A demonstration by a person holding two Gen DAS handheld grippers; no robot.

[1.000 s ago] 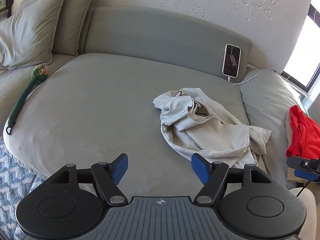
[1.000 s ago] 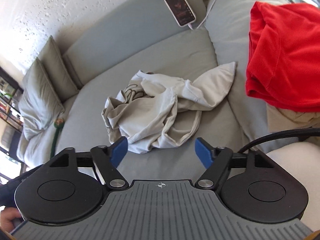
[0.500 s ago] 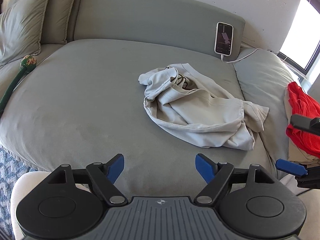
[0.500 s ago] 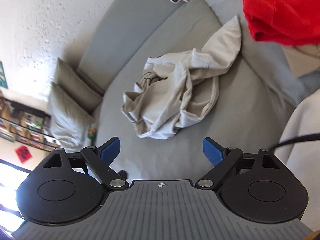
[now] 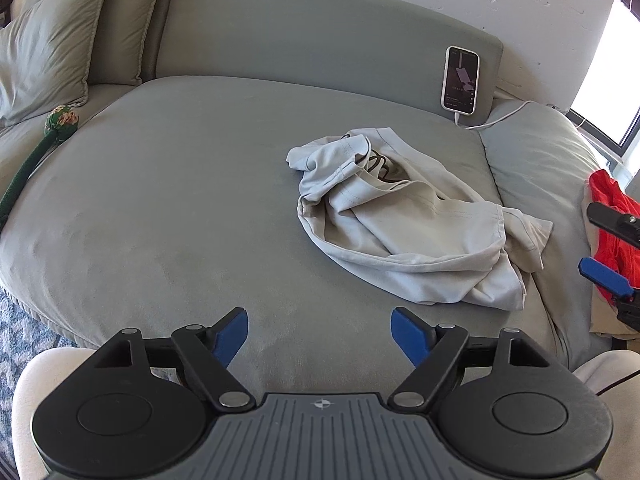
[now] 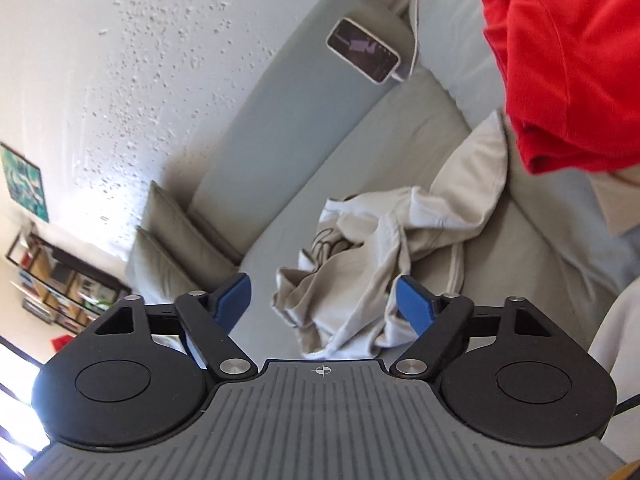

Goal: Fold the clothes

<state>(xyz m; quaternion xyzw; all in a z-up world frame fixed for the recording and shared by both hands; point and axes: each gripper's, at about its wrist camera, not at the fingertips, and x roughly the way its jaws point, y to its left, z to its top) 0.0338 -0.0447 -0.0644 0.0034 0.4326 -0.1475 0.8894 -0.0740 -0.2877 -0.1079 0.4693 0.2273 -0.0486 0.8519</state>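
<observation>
crumpled beige shirt [image 5: 404,216] on grey sofa [image 5: 180,208]; left gripper [image 5: 319,330] and right gripper [image 6: 322,298] both spread apart, empty. right view alone shows bookshelf [image 6: 60,284].

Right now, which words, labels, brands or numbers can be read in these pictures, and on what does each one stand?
None can be read.
Phone screen: lit, its text too small to read.
Beige garment: dark curly print, hidden in folds.
Wall picture: blurred, no words visible.

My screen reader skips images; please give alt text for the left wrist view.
A crumpled beige shirt lies on a grey sofa, ahead of the open left hand-held gripper. A phone leans against the backrest.
</observation>
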